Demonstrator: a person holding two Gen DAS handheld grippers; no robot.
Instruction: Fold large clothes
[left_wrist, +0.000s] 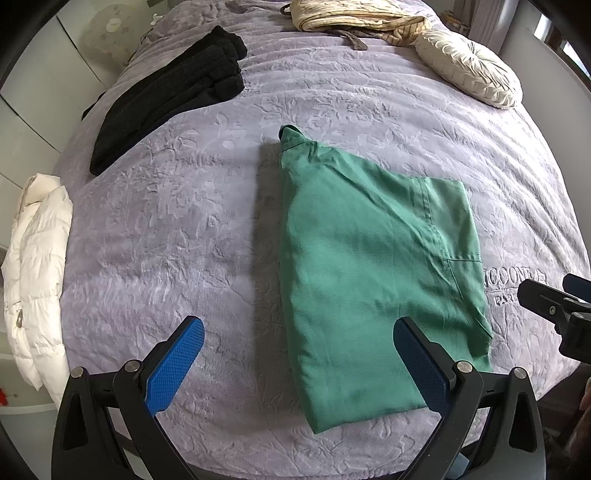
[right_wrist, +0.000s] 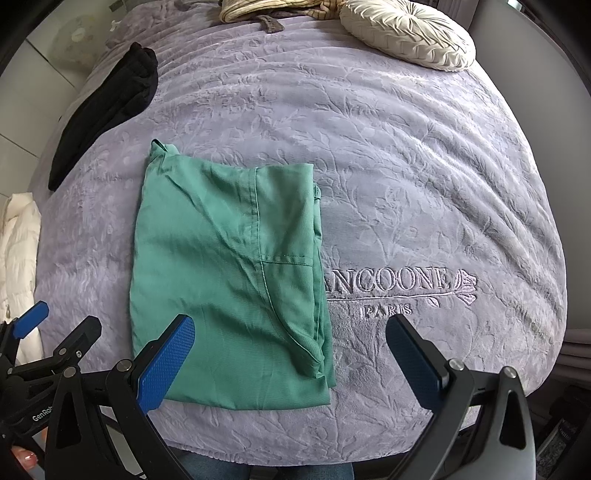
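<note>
While both tools hang clear of the cloth, the green garment (right_wrist: 229, 266) lies folded into a tall, narrow panel near the front edge of the lilac bedspread (right_wrist: 424, 177), collar end toward the far side, stacked edges along its right flank beside the embroidered lettering (right_wrist: 391, 284). Left gripper (left_wrist: 299, 365): jaws spread wide, holding nothing, poised above the garment's near left corner. Right gripper (right_wrist: 290, 363): jaws likewise wide apart and empty, straddling the near right corner. That paired stance at the near hem suggests readiness to pinch both corners and carry them toward the collar for a crosswise fold. Other stock: black garment (left_wrist: 173, 99), far left, folded long and laid aside; white padded jacket (left_wrist: 35, 273) draped off the left edge, apparently awaiting its turn; round pleated cushion (right_wrist: 410, 33) and striped fabric bundle (left_wrist: 354, 16) at the far end.
</note>
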